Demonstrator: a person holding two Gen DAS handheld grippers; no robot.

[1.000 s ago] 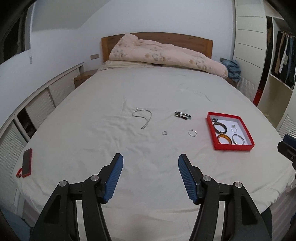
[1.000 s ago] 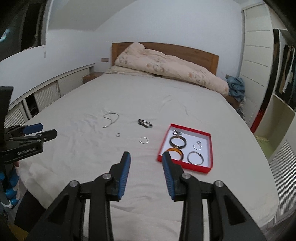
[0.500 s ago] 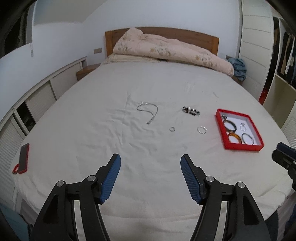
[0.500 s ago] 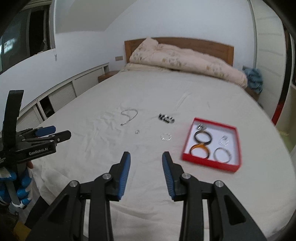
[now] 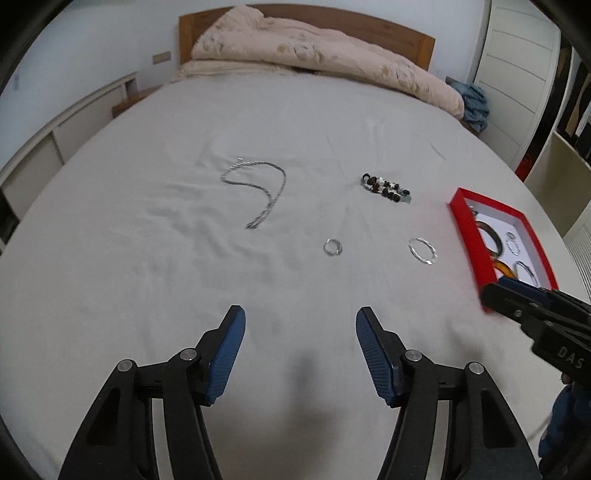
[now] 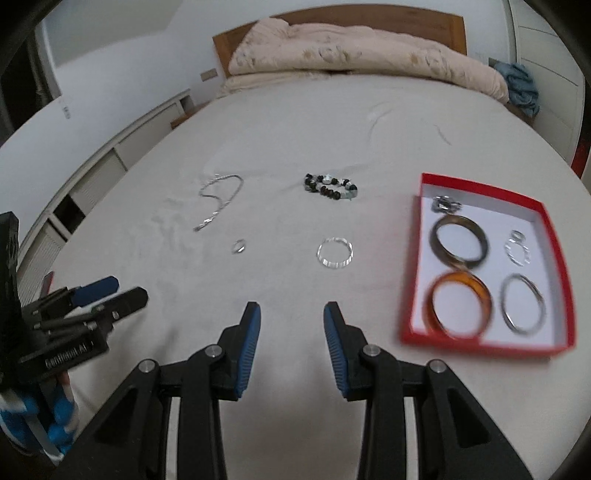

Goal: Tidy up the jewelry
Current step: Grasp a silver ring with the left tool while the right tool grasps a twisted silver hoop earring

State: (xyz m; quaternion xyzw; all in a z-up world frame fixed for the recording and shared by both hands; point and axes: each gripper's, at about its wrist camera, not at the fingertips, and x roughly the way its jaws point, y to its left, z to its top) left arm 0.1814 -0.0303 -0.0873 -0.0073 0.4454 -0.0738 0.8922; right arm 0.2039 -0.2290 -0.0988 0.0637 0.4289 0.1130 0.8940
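A white bed [image 5: 147, 295] is backed by a wooden headboard [image 5: 406, 33]. Left of the red tray [image 6: 487, 341], chain [image 6: 218, 203], beads [image 6: 330, 186] and rings are scattered. Left tongs [image 5: 300, 345] are closing, empty; right tongs [image 6: 291, 339] are spread, empty.

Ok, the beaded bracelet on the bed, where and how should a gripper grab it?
Probably from above, pinching across the middle of the beaded bracelet. It lies flat on the sheet, squashed into a narrow band, so its two bead rows should fit between the fingers.
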